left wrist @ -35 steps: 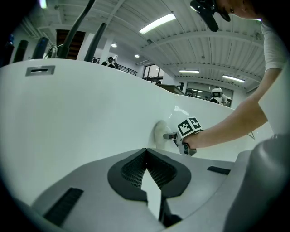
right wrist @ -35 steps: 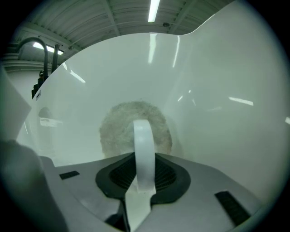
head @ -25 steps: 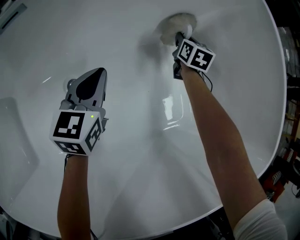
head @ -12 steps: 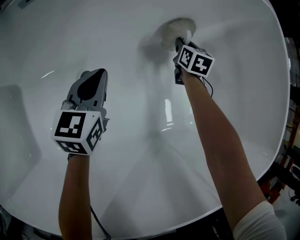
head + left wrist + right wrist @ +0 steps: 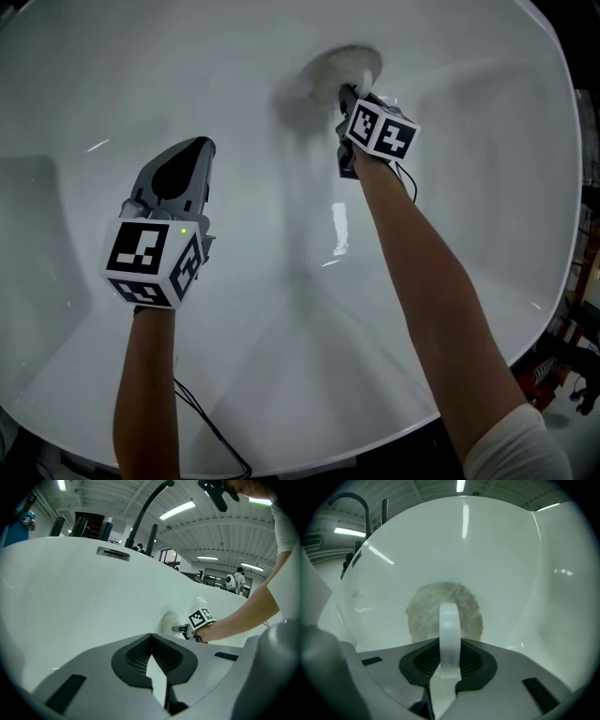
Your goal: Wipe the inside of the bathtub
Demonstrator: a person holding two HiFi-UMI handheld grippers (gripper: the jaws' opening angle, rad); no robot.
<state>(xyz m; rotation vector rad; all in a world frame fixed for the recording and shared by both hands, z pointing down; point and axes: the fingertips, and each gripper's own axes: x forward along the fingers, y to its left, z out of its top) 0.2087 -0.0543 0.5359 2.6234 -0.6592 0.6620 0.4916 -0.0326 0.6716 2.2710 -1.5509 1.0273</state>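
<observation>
One white bathtub (image 5: 469,141), both my arms reaching inside. One left gripper (image 5: 200,145), jaws closed together on nothing, over the tub's near half. One right gripper (image 5: 349,92) at the far wall. One round fuzzy scrub pad (image 5: 345,66), flat against that wall. One white loop handle (image 5: 449,630), my right jaws clenched on it.

bathtub (image 5: 469,141) white; pad (image 5: 423,611) seemingly grey-speckled; marker cube (image 5: 150,262) black-white squares
</observation>
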